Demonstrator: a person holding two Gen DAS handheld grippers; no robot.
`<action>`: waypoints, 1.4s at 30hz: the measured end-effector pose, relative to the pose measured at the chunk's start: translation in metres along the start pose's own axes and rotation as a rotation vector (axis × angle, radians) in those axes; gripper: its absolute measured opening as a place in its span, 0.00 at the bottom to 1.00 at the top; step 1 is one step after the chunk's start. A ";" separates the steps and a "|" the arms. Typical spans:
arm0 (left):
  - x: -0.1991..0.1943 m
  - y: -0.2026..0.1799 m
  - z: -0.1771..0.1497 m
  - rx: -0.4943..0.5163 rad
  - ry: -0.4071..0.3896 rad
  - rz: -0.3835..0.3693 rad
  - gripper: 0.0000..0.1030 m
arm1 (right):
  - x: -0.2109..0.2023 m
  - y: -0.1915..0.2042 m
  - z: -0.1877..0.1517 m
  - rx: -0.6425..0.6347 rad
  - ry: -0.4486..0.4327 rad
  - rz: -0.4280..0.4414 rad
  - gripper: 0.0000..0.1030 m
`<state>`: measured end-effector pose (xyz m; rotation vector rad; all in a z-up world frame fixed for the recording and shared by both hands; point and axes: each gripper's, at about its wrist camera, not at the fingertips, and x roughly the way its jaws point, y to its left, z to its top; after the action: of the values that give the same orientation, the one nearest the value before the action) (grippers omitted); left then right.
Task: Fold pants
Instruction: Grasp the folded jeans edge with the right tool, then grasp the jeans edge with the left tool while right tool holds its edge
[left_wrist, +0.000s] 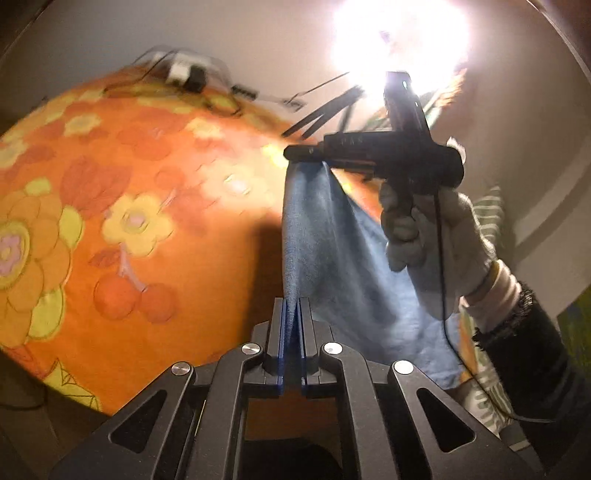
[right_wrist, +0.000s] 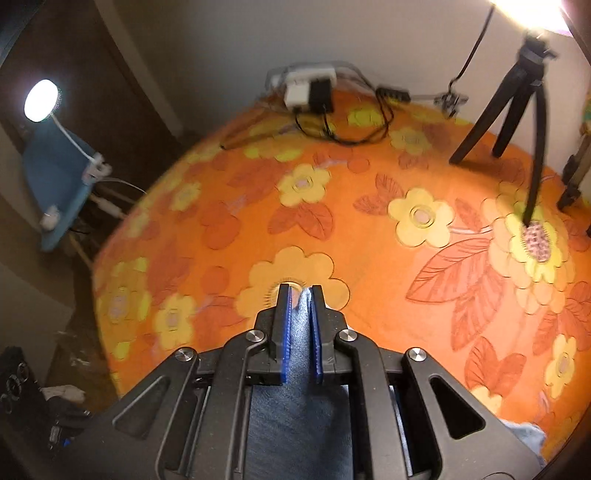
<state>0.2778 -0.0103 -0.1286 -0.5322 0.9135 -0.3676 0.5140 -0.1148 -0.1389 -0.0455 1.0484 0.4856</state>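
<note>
The left claw (left_wrist: 291, 310) is clamped on an edge of the blue denim pants (left_wrist: 332, 243): its blue-padded fingers (left_wrist: 283, 332) stand almost together with only a thin fold of the fabric pinched between them. From that pinch the cloth runs up as a taut edge to the right claw (left_wrist: 314, 157), which grips the same edge higher up, so the pants hang lifted above the orange floral bedspread (left_wrist: 129, 229), with the rest of the fabric draping down below the right claw. A hand in a white knit glove (left_wrist: 436, 236) holds the right claw's black handle, and a dark sleeve with a striped cuff shows behind it. A thin black cable hangs from the handle across the denim.

In the right wrist view, the right claw (right_wrist: 300, 295) is likewise clamped on the pants (right_wrist: 299, 413); a ridge of denim is squeezed between its blue pads (right_wrist: 284, 332), and more of the fabric passes beneath the claw's frame. Beyond the pants, on the bedspread (right_wrist: 369, 258), a black tripod (right_wrist: 517, 110) stands near the wall, with a bright light at its top. Also at the bedspread's far edge lie a white and black charger block (right_wrist: 310, 92) and tangled black cables. Off the bedspread's near-left side, a round white lamp (right_wrist: 41, 100) on a bent neck glows above a blue stand.
</note>
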 end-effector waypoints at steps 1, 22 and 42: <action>0.007 0.006 -0.004 -0.012 0.024 0.010 0.04 | 0.017 0.001 -0.001 -0.001 0.031 -0.023 0.10; -0.001 -0.040 -0.008 0.129 -0.048 -0.009 0.04 | 0.009 0.038 -0.002 0.061 0.304 -0.219 0.50; -0.003 -0.025 -0.008 0.101 -0.025 -0.003 0.13 | 0.041 0.031 -0.005 0.071 0.371 -0.377 0.16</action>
<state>0.2675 -0.0315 -0.1156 -0.4446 0.8655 -0.4067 0.5140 -0.0737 -0.1698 -0.2737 1.3838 0.0963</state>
